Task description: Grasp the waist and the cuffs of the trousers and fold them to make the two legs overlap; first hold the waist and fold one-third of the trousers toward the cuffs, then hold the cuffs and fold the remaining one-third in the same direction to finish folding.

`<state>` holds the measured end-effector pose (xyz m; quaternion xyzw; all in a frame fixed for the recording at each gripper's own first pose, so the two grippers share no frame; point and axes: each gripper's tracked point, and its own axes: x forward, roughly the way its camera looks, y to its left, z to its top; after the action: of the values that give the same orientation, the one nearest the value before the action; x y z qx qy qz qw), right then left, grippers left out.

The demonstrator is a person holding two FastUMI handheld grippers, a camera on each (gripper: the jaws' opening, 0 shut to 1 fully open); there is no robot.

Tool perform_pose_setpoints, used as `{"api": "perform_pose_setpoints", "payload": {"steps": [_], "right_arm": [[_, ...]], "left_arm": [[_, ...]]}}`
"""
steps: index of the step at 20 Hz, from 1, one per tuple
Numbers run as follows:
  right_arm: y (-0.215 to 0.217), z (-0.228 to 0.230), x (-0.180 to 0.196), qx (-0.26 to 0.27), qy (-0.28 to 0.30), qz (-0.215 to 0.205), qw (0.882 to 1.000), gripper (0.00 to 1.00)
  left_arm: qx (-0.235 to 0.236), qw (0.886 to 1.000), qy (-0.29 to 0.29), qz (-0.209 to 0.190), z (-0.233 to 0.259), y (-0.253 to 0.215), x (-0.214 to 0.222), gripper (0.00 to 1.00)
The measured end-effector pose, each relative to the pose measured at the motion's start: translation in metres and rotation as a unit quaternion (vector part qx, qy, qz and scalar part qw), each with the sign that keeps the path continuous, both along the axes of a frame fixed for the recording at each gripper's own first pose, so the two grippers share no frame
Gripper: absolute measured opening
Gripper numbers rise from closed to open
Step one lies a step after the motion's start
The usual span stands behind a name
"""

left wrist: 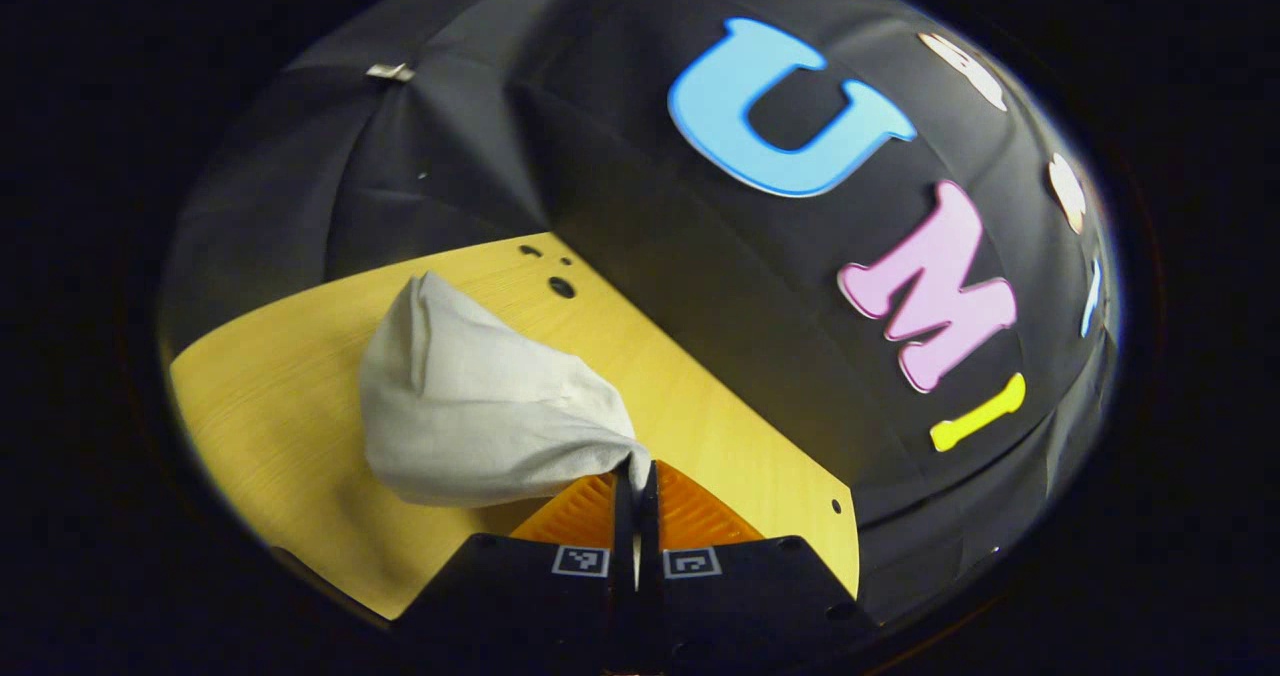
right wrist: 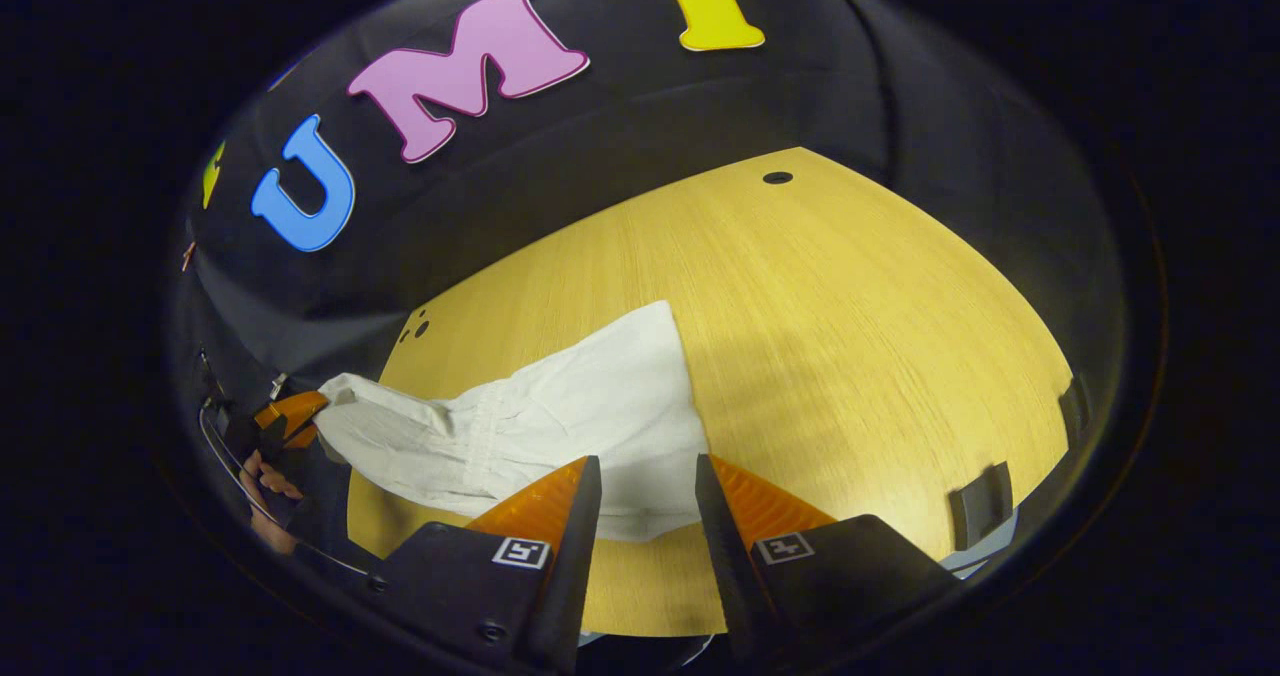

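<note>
Pinching a bunched corner of the white trousers [left wrist: 470,396], the left gripper [left wrist: 636,476] has its fingers pressed together on the cloth, lifting that end off the wooden desk [left wrist: 270,406]. Seen in the right gripper view, the trousers [right wrist: 560,406] stretch across the desk [right wrist: 850,336] toward its far edge, while the right gripper [right wrist: 648,476] hangs above them, fingers spread apart and holding nothing.

Trousers [right wrist: 560,411]: pale woven cloth, matt, soft, creased; gathered puckers along the waist band. Table [right wrist: 850,336]: light wood or wood-look top, fine straight grain, smooth with a low sheen. Booth wall [left wrist: 620,206]: black cloth, matt, slack folds. Small clip [left wrist: 390,72] on the wall: looks like metal, shiny.
</note>
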<state>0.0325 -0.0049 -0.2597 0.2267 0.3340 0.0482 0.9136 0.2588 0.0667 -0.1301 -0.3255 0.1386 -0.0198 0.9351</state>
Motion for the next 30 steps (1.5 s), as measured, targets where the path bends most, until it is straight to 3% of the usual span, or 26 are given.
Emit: {"api": "perform_pose_setpoints", "payload": {"steps": [4, 8, 9, 10, 16, 19, 23, 26, 30], "right_arm": [[-0.034, -0.010, -0.004, -0.003, 0.013, -0.026, 1.000, 0.60], [-0.063, -0.022, -0.011, -0.020, 0.035, -0.041, 0.998, 0.60], [-0.070, -0.024, -0.012, -0.024, 0.036, -0.042, 0.998, 0.60], [-0.075, -0.025, -0.013, -0.028, 0.037, -0.041, 0.998, 0.60], [-0.104, -0.032, -0.018, -0.036, 0.044, -0.038, 0.998, 0.60], [-0.117, -0.036, -0.019, -0.041, 0.047, -0.033, 0.998, 0.60], [-0.130, -0.043, -0.018, -0.042, 0.053, -0.028, 0.997, 0.60], [-0.138, -0.047, -0.014, -0.041, 0.056, -0.025, 0.997, 0.60], [-0.141, -0.047, -0.004, -0.034, 0.058, -0.024, 0.997, 0.60]], "left_arm": [[0.055, 0.997, -0.029, -0.047, 0.029, -0.057, -0.001, 0.06], [0.125, 0.988, -0.030, -0.083, 0.030, -0.111, 0.003, 0.06], [0.137, 0.986, -0.027, -0.092, 0.025, -0.125, 0.004, 0.02], [0.147, 0.984, -0.024, -0.101, 0.023, -0.139, 0.005, 0.05], [0.199, 0.968, 0.004, -0.155, -0.021, -0.208, 0.000, 0.02], [0.215, 0.961, 0.026, -0.170, -0.050, -0.238, -0.002, 0.05], [0.262, 0.945, 0.044, -0.190, -0.080, -0.266, -0.009, 0.02], [0.287, 0.931, 0.054, -0.218, -0.098, -0.286, -0.017, 0.08], [0.283, 0.925, 0.055, -0.248, -0.105, -0.310, -0.033, 0.20]]}}
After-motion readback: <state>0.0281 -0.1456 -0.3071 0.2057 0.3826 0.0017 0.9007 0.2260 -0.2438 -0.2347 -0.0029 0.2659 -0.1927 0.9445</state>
